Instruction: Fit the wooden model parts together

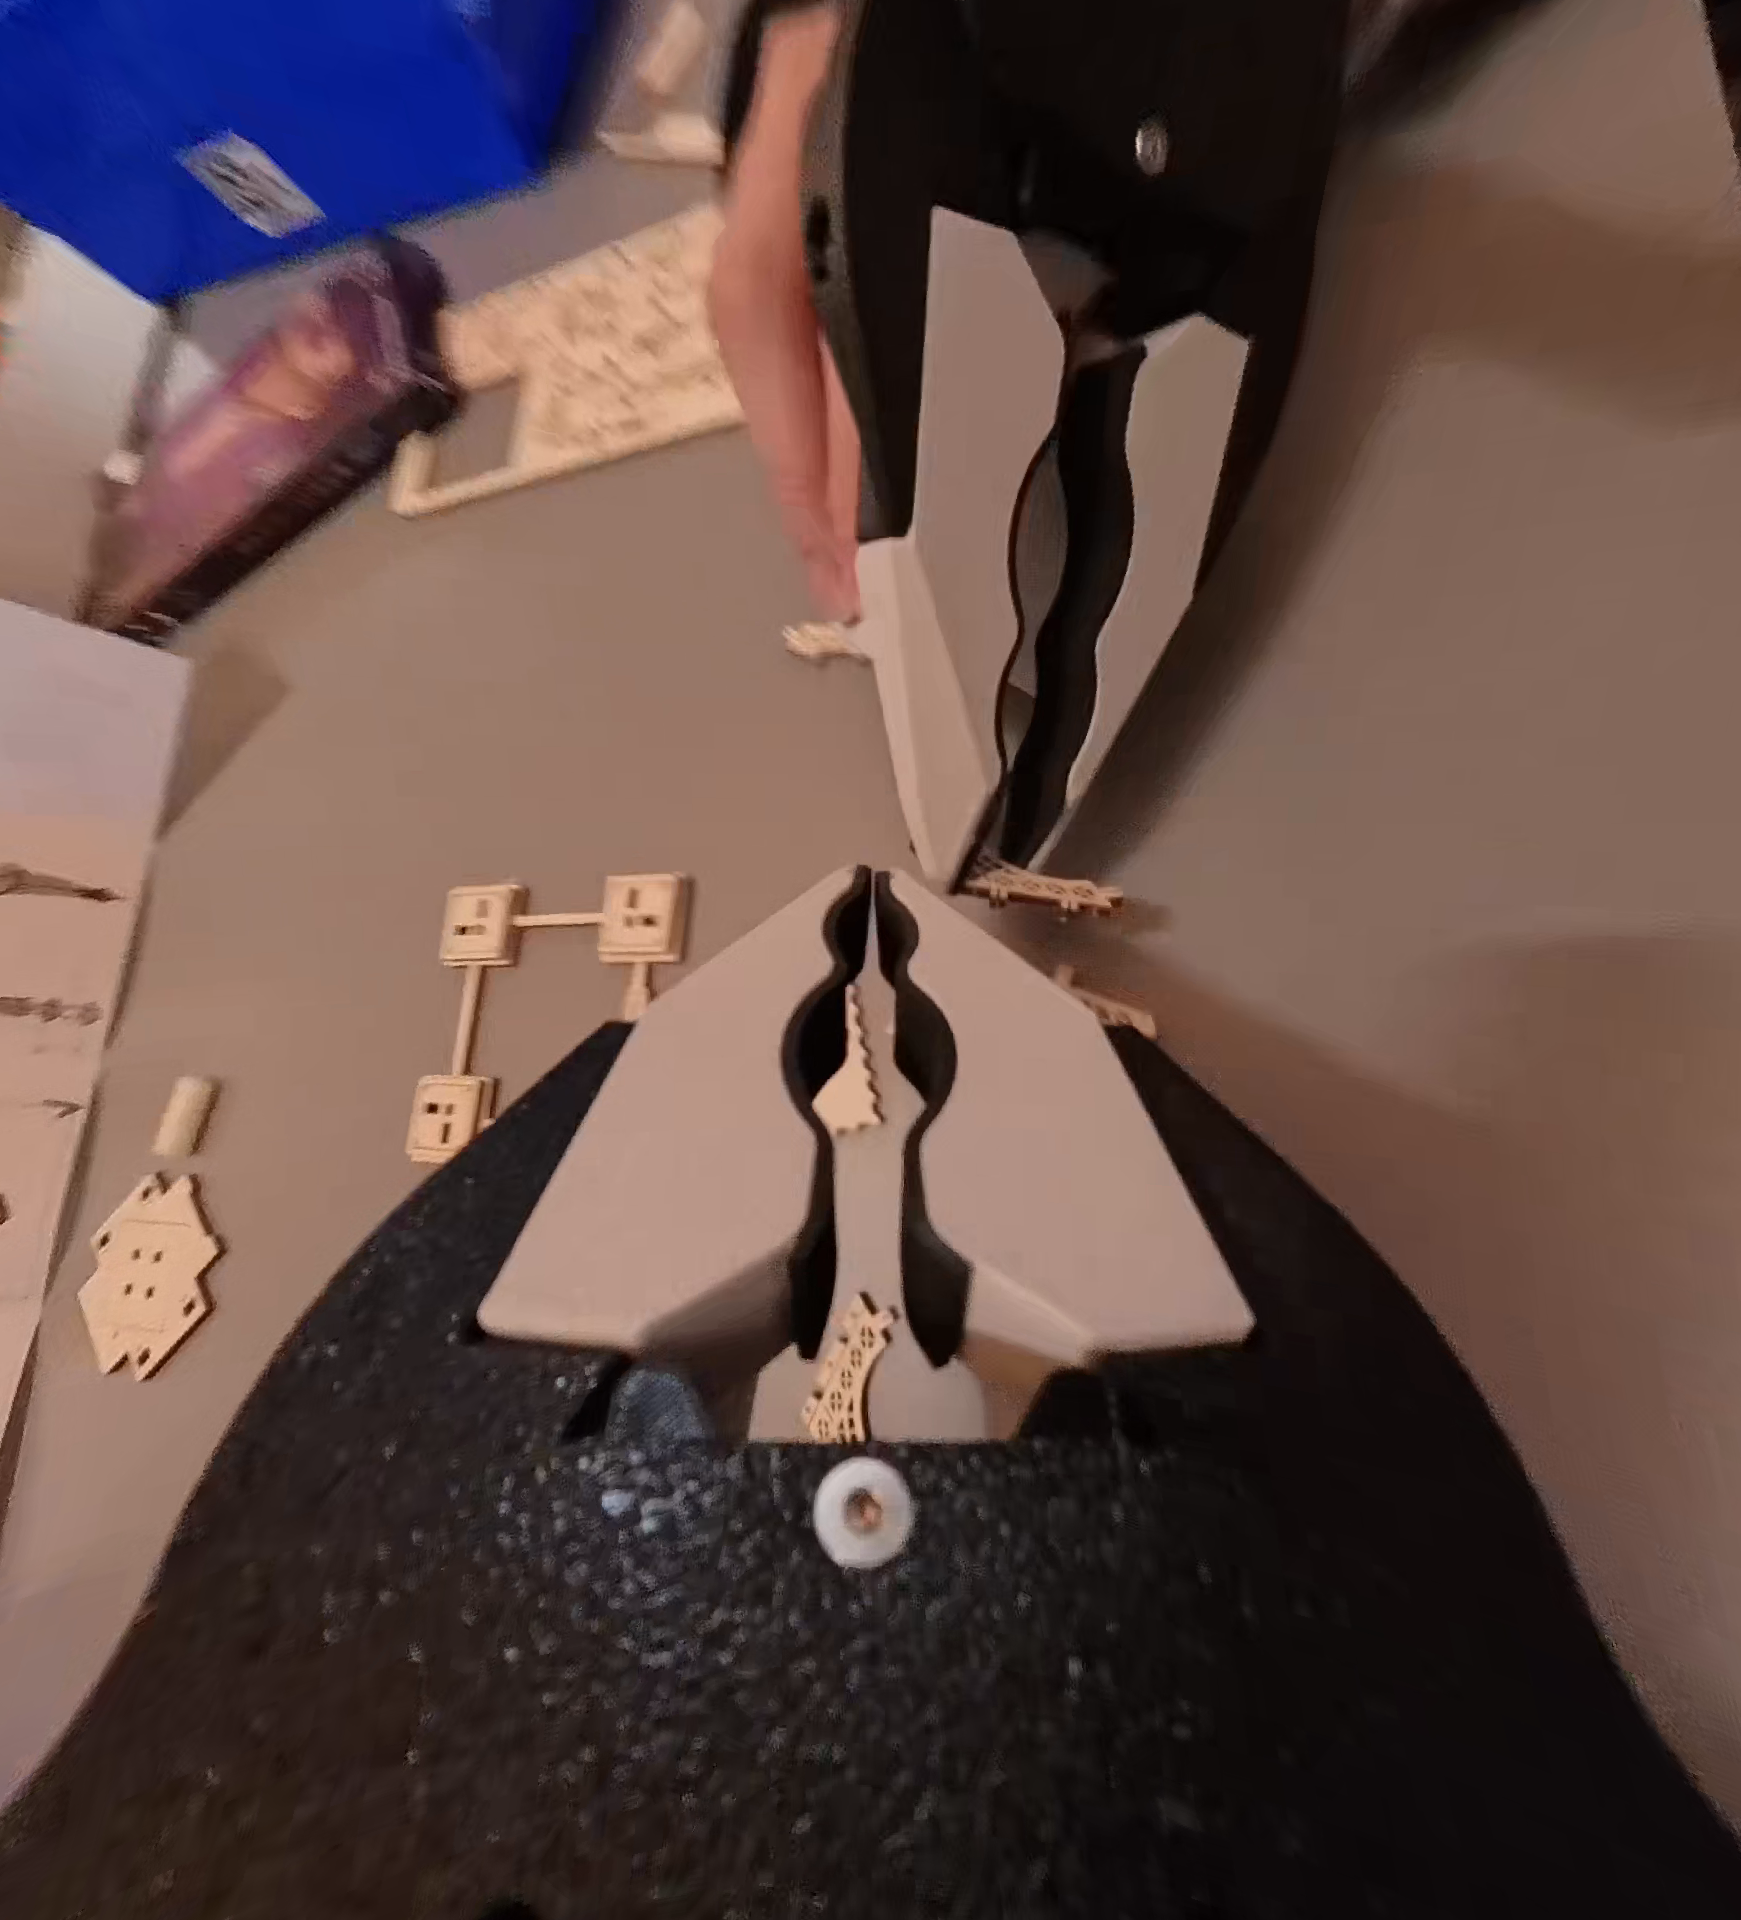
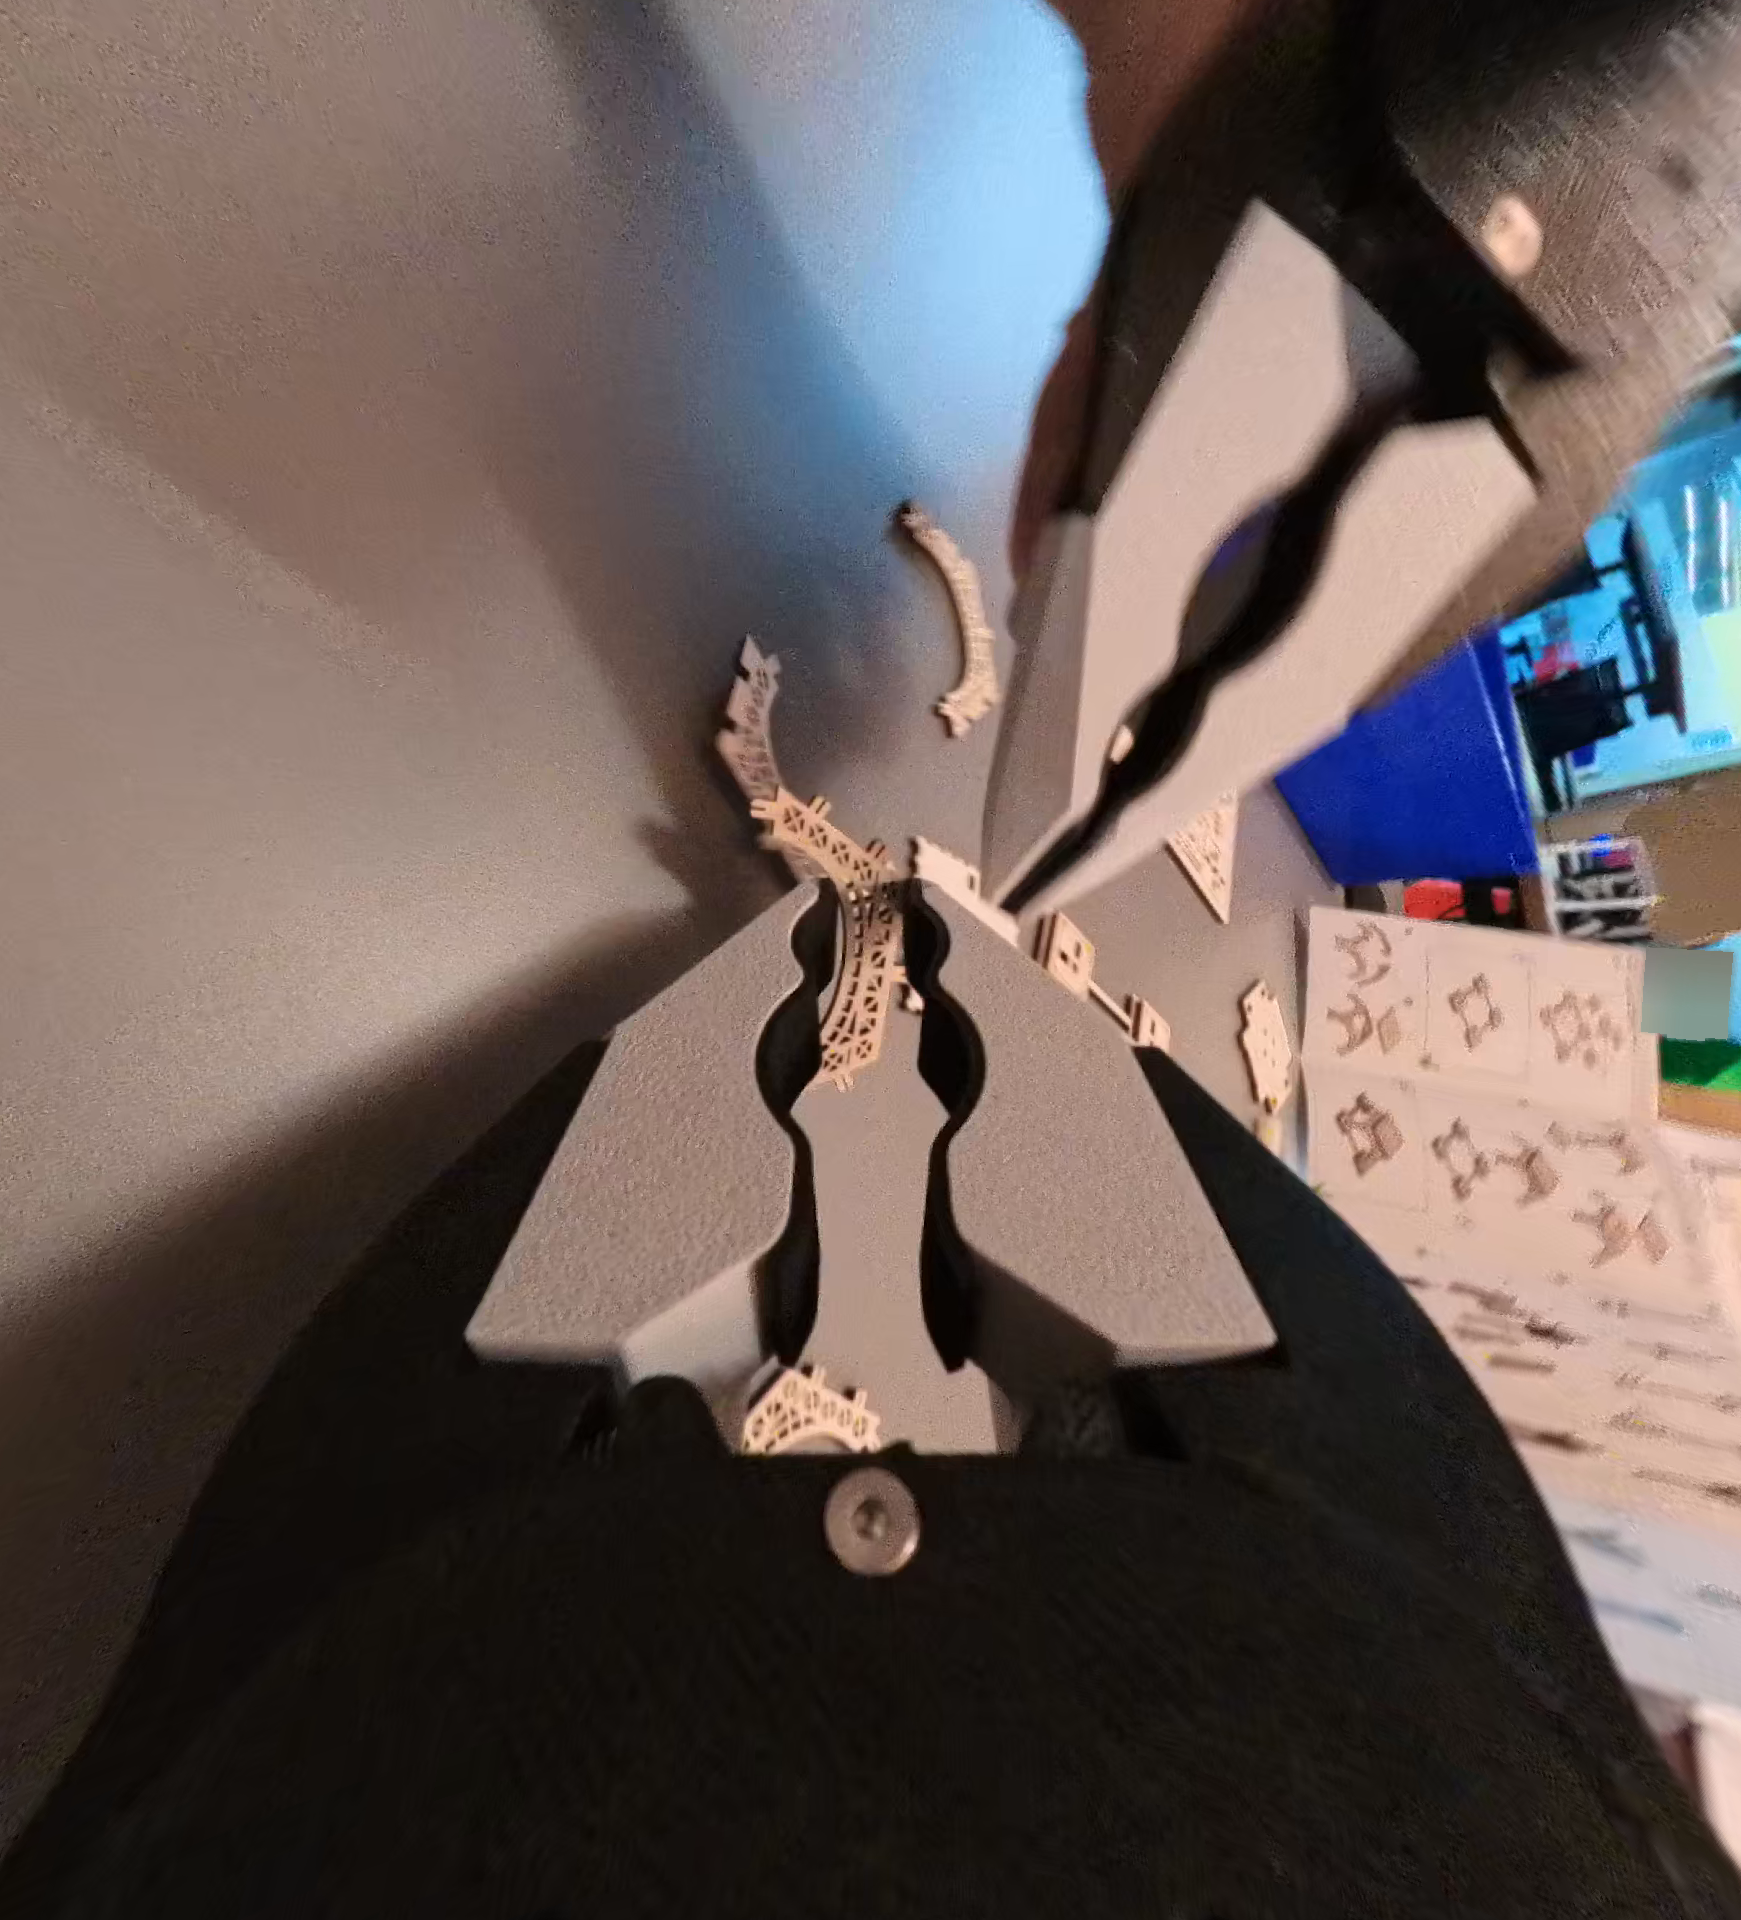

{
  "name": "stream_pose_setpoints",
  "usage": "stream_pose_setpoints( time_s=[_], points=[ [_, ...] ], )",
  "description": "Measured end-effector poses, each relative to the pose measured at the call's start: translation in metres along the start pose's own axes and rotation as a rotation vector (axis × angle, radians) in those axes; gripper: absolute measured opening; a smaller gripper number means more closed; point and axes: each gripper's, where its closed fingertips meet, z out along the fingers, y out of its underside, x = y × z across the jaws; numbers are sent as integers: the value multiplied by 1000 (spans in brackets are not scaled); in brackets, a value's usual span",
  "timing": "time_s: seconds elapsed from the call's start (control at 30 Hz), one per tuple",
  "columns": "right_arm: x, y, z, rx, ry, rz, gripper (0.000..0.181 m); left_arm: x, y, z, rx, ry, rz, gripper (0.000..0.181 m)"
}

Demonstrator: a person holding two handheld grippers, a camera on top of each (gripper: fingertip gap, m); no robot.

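Only right tongs [image 2: 861, 894] seemingly pinch lattice strip [image 2: 861, 966].

Left hand-held gripper [image 1: 868, 883]: closing on a thin wooden piece [image 1: 853, 1081].
Right hand-held gripper [image 1: 980, 868]: ahead, pinching a lattice piece [image 1: 1048, 891].
Square frame [image 1: 559, 971]: lying left on the surface [image 1: 533, 727].

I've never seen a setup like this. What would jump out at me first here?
Two grey-fingered grippers meet tip to tip over a grey table. The left gripper is shut on a small toothed wooden piece, and the right gripper pinches a curved lattice strip. Loose wooden parts, such as the linked square frames, lie to the left, beside a sheet of assembly drawings.
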Motion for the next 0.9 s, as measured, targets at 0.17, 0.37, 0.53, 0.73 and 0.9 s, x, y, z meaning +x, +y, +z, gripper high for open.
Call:
stream_pose_setpoints(
  time_s=[0.17, 0.37, 0.53, 0.73, 0.9],
  points=[
    [23, 33, -16, -62, 102, 33, 10, -25, -12, -20, 149, -141, -143, 13],
    [8, 31, -8, -113, 38, -42, 11, 35, 25, -28, -97, 20, -229, 17],
    [4, 28, -7, -111, 4, -68, 10, 55, 62, -24, -292, -5, -196, 16],
    [0, 28, -10, -103, -13, -50, 11, 71, 37, -5, -211, 85, -363, 14],
    [-2, 30, -16, -70, -40, -29, 10, 70, 6, 1, -62, 97, -368, 18]
  ],
)
